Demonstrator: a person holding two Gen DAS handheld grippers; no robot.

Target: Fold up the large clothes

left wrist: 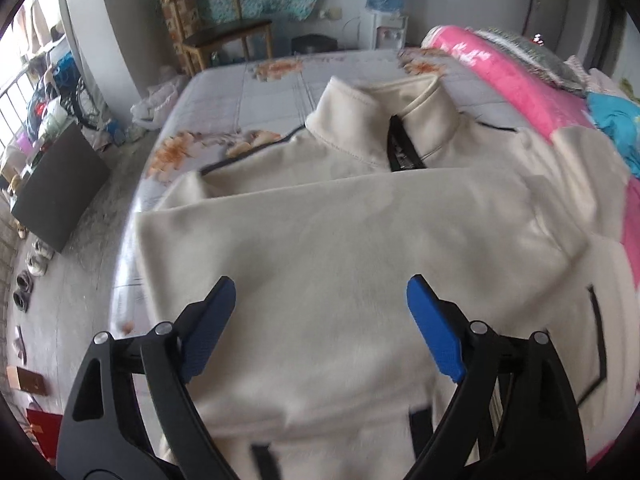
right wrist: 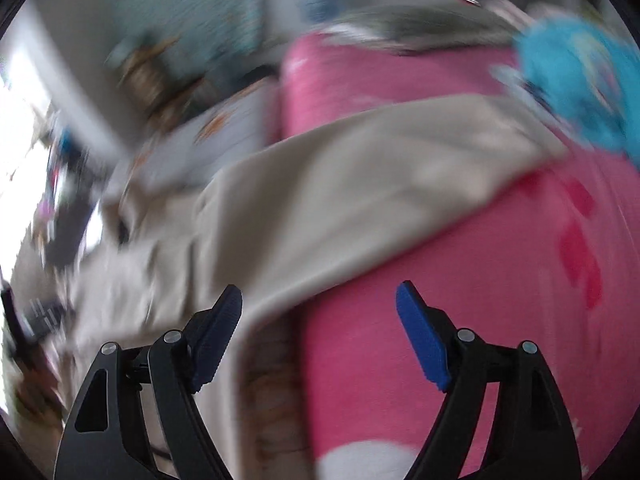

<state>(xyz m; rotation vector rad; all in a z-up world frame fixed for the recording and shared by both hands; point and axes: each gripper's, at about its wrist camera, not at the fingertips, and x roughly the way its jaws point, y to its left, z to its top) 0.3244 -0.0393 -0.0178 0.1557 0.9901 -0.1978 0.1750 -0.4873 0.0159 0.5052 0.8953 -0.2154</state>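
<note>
A cream fleece jacket [left wrist: 340, 216] with dark trim lies spread on the bed, its collar [left wrist: 384, 120] at the far end. One sleeve is folded across the chest. My left gripper [left wrist: 320, 292] hovers open and empty above the jacket's lower body. In the blurred right wrist view, the jacket's other sleeve [right wrist: 360, 176] stretches out over a pink blanket [right wrist: 460, 280]. My right gripper [right wrist: 320, 300] is open and empty, above the sleeve's near edge and the blanket.
The bed [left wrist: 240, 92] has a grey floral sheet. The pink blanket [left wrist: 500, 72] and a blue cloth [left wrist: 616, 120] lie along its right side. A wooden chair [left wrist: 224, 36] and a water dispenser [left wrist: 386, 8] stand at the far wall. Shoes [left wrist: 32, 264] sit on the floor at left.
</note>
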